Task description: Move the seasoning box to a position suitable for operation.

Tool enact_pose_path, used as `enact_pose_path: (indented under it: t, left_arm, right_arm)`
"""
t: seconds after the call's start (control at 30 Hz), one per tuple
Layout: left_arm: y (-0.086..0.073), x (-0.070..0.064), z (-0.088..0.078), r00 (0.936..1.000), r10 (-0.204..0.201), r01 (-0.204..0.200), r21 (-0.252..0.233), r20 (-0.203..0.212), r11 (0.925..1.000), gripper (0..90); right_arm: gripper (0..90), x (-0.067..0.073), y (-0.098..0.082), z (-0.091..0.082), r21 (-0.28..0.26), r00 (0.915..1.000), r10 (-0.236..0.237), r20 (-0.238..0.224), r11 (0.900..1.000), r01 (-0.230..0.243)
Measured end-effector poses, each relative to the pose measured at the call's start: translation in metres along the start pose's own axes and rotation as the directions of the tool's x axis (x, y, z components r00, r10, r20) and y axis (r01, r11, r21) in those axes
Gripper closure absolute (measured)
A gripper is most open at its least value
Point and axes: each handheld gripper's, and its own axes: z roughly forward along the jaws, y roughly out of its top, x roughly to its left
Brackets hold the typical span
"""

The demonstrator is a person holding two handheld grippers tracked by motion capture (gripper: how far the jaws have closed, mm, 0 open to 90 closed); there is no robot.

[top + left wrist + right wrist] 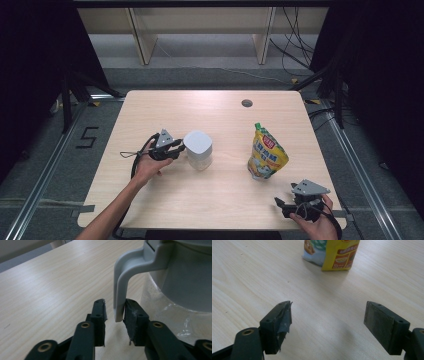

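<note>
High view shows the jug (198, 149), a clear container with a pale grey lid, standing upright on the desk (220, 200) left of centre, with the left hand-held gripper (176, 148) just beside it on its left. Left gripper view gives the detail: the jug's grey handle (120, 290) hangs down from the lid as a thin curved strap, and its free lower end sits between the two jaws. The right-hand pad (131, 315) touches the strap; the left-hand pad (100, 312) stands a little apart, so the jaws are narrow but not clamped on it.

The strap looks like stiff moulded plastic, smooth and probably slippery, and its tip offers little to bite on; a hold higher up, nearer the bend, would seem surer. The clear body looks thin-walled and light, perhaps empty, though the view through it is too blurred to say for certain. A light jug hung from one side could swing or tip when lifted.

The right hand-held gripper (295, 204) rests at the near right corner with its jaws wide apart and nothing between them. A yellow stand-up pouch (266, 155) stands beyond it, well apart from the jug
</note>
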Motion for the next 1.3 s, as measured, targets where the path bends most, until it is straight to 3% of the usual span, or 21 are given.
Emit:
enact_pose_path:
  t: [0.07, 0.1, 0.23, 0.27, 0.4, 0.5, 0.53, 0.63, 0.8, 1.07, 1.3]
  left_arm:
    - [0.000, -0.003, 0.002, 1.0000, -0.001, 0.002, -0.018, 0.002, 0.9998, 74.0]
    - [0.000, -0.003, 0.001, 0.9990, 0.045, -0.045, -0.003, -0.003, 0.9990, 75.2]
    - [0.001, -0.004, 0.001, 0.9977, 0.068, -0.068, 0.000, 0.001, 0.9977, 79.4]
    - [0.001, -0.004, 0.001, 0.9994, 0.034, -0.034, -0.008, 0.009, 0.9994, 79.8]
    - [0.001, -0.003, -0.001, 0.9991, 0.040, -0.039, -0.003, 0.016, 0.9992, 80.8]
    - [0.001, -0.005, -0.005, 0.9996, 0.012, -0.012, -0.011, 0.026, 0.9999, 81.6]
    - [0.000, -0.003, -0.010, 0.9990, 0.036, -0.036, 0.020, 0.026, 0.9991, 82.0]
    - [-0.002, -0.006, -0.016, 0.9988, 0.037, -0.038, 0.030, 0.031, 0.9988, 82.5]
    - [-0.009, -0.019, -0.034, 0.9985, -0.008, 0.005, 0.056, 0.055, 0.9984, 83.3]
    - [-0.012, -0.031, -0.046, 0.9983, -0.009, 0.005, 0.063, 0.057, 0.9980, 83.3]
    - [-0.011, -0.031, -0.045, 0.9986, -0.005, 0.002, 0.052, 0.052, 0.9987, 65.3]
  right_arm:
    - [23.2, 0.000, 0.000, 0.000, -0.004, 1.0000, -0.003, 0.002, 1.000, 0.003]
    - [23.2, 0.000, 0.000, 0.000, -0.004, 1.0000, -0.004, 0.002, 1.000, 0.004]
    - [23.2, 0.000, 0.000, 0.001, -0.002, 1.0000, -0.004, 0.002, 1.000, 0.004]
    - [23.2, 0.000, 0.000, 0.000, 0.001, 0.9999, -0.010, 0.003, 1.000, 0.010]
    - [23.1, 0.001, 0.000, 0.001, -0.001, 0.9999, -0.012, 0.000, 1.000, 0.012]
    - [23.1, 0.001, 0.000, 0.001, -0.001, 0.9999, -0.012, 0.002, 1.000, 0.012]
    - [23.1, 0.001, 0.000, 0.001, 0.000, 0.9999, -0.011, 0.001, 1.000, 0.011]
    - [22.8, 0.001, 0.000, 0.001, 0.005, 1.0000, -0.004, -0.004, 1.000, 0.004]
    - [22.7, 0.002, 0.000, 0.002, 0.013, 0.9996, -0.026, -0.004, 1.000, 0.026]
    - [22.6, 0.003, 0.000, 0.002, 0.019, 0.9997, -0.023, -0.007, 1.000, 0.023]
    - [22.7, 0.003, 0.000, 0.003, 0.016, 0.9989, -0.045, -0.013, 0.999, 0.045]
